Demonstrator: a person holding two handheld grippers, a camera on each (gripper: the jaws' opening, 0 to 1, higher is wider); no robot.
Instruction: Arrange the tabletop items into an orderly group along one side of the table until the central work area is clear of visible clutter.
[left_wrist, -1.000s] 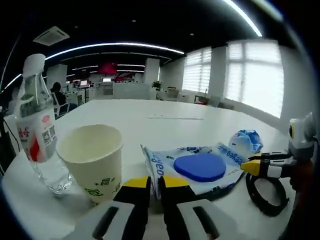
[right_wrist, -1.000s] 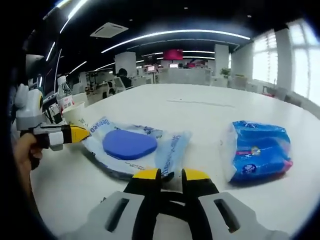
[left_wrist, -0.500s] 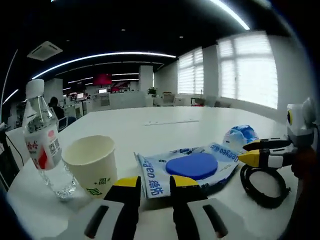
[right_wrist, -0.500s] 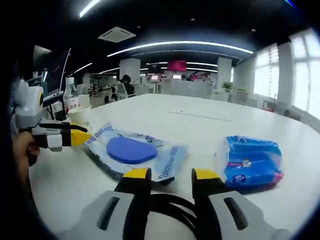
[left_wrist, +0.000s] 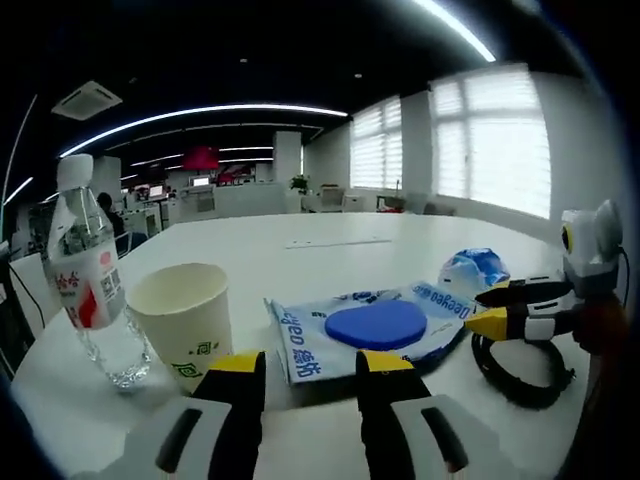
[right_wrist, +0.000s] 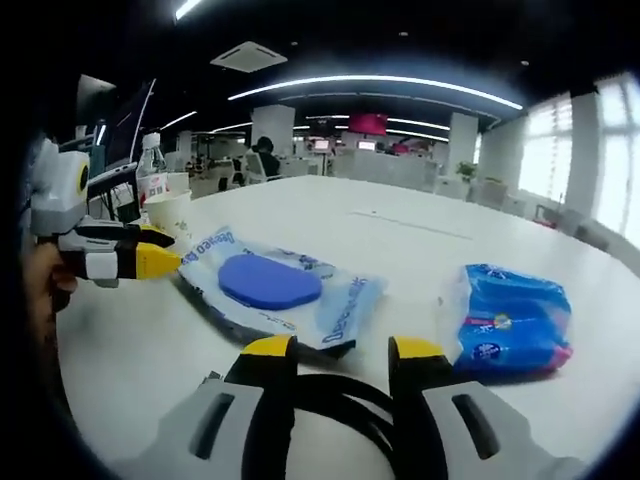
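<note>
Water bottle (left_wrist: 88, 268) and paper cup (left_wrist: 184, 318) left of wipes pack (left_wrist: 368, 328); blue tissue pack (right_wrist: 513, 317) right of it. Left gripper (left_wrist: 311, 372) level, jaws parted, empty, facing the pack. Right gripper (right_wrist: 344, 355) likewise agape over black cable (right_wrist: 340, 404).

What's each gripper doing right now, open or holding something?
Left gripper: open, holding nothing.
Right gripper: open, holding nothing, black cable between its fingers.

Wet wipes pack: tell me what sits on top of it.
A blue oval lid lies on the wet wipes pack, about mid-pack. What the lid covers cannot be seen.
</note>
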